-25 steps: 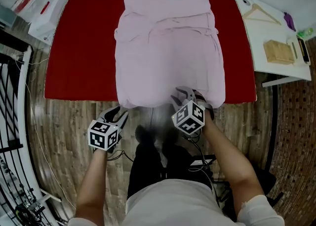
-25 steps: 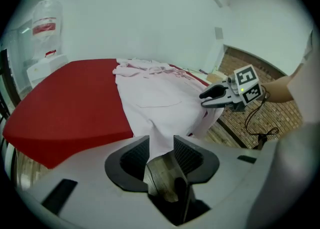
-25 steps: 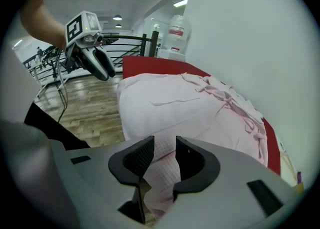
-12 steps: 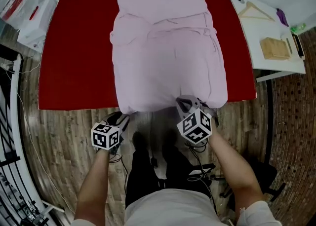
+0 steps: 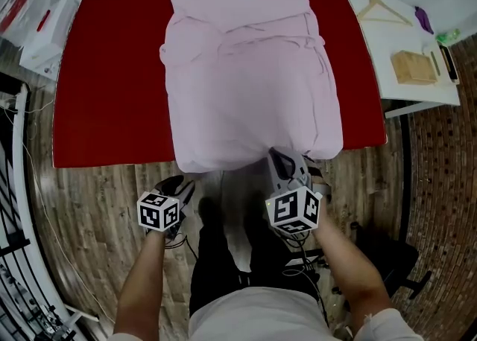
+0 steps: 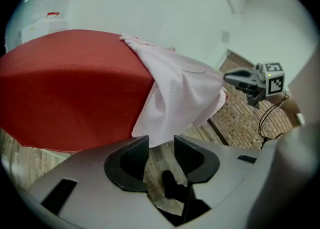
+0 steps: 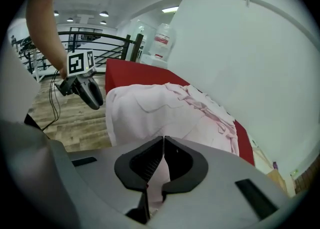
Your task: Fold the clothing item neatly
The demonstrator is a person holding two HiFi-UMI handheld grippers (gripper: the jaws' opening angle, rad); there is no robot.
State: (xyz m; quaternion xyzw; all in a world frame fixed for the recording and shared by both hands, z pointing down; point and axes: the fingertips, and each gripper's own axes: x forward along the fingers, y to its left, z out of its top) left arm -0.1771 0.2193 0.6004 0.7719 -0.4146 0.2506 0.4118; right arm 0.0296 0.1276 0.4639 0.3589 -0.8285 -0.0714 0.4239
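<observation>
One corner only is gripped: the right gripper has its jaws closed on the hem of the pink garment, which lies on the red tabletop, hem hanging over the near edge. The left gripper holds its jaws apart, empty. Lifting now would probably skew the fold. No writing is readable.

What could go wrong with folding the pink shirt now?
1. The right tongs pinch the shirt at its hem, but the left tongs are open below it with no cloth between them. Lifting now might pull the shirt crooked.
2. The hem hangs over the near edge of the table, so a tug toward the person could slide the shirt off.
</observation>
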